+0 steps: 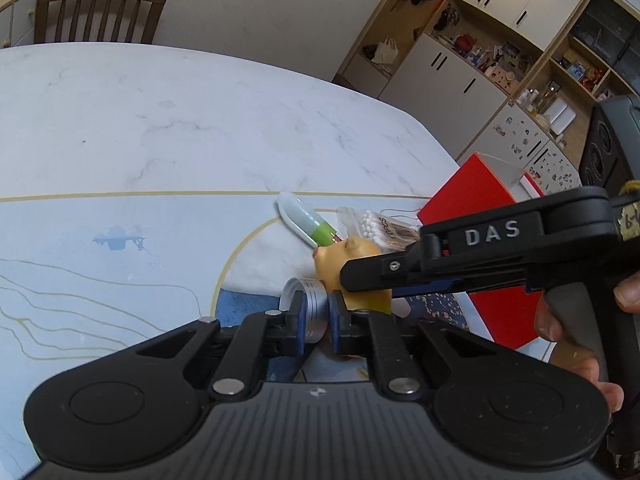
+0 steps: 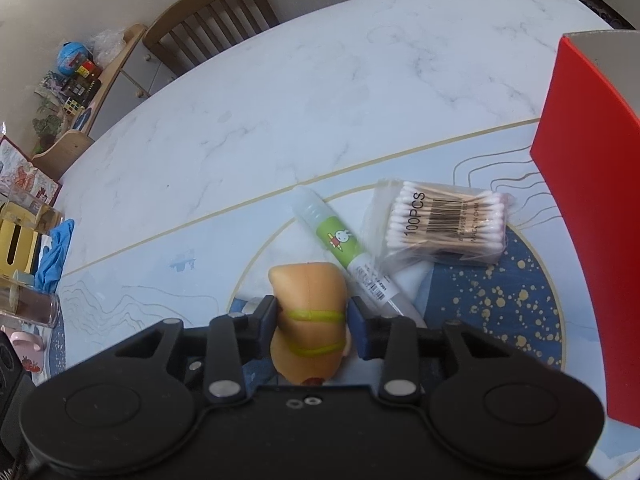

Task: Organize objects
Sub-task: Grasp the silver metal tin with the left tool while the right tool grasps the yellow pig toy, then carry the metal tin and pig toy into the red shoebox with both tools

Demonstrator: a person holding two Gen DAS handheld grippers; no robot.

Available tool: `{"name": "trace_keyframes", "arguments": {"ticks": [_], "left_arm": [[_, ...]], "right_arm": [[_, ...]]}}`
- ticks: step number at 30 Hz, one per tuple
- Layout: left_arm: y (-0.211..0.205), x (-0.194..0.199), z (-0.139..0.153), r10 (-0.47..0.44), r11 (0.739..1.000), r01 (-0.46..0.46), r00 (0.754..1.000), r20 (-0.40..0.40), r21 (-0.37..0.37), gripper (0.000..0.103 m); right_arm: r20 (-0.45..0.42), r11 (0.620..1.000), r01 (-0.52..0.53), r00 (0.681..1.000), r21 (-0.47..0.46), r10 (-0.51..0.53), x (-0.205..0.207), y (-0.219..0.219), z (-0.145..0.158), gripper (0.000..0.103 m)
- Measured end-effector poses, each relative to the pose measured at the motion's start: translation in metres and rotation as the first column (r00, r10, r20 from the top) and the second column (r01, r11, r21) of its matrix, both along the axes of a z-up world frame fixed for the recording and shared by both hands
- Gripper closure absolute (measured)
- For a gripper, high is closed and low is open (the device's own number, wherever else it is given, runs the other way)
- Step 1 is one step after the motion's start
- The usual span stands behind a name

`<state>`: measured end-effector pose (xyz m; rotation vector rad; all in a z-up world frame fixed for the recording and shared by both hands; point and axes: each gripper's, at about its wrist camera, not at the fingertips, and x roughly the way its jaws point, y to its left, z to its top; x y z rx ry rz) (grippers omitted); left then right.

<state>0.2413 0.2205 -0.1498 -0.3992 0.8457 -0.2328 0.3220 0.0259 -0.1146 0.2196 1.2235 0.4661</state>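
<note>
Left wrist: left gripper (image 1: 317,312) clamps silver tin (image 1: 310,304)

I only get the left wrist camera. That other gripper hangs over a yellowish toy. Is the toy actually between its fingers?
Observer: Yes, the toy sits between the fingers of the right gripper. I cannot tell whether they squeeze it.
Operator: Is there anything on the toy that I miss?
Observer: Two yellow-green bands run across it.
Operator: And the green tube beside it?
Observer: The tube has a little rabbit drawn on its green label.
</note>
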Motion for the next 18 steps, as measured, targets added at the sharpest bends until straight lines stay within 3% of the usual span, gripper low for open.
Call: {"name": "trace_keyframes", "arguments": {"ticks": [18], "left_arm": [[-0.015,-0.030,0.030,0.008,0.999,-0.007,0.999,0.033,-0.034,0.093]], "right_arm": [[0.103,0.996,-0.048,0.994,0.076,0.040,-0.043,-0.043,0.046,0.067]]}}
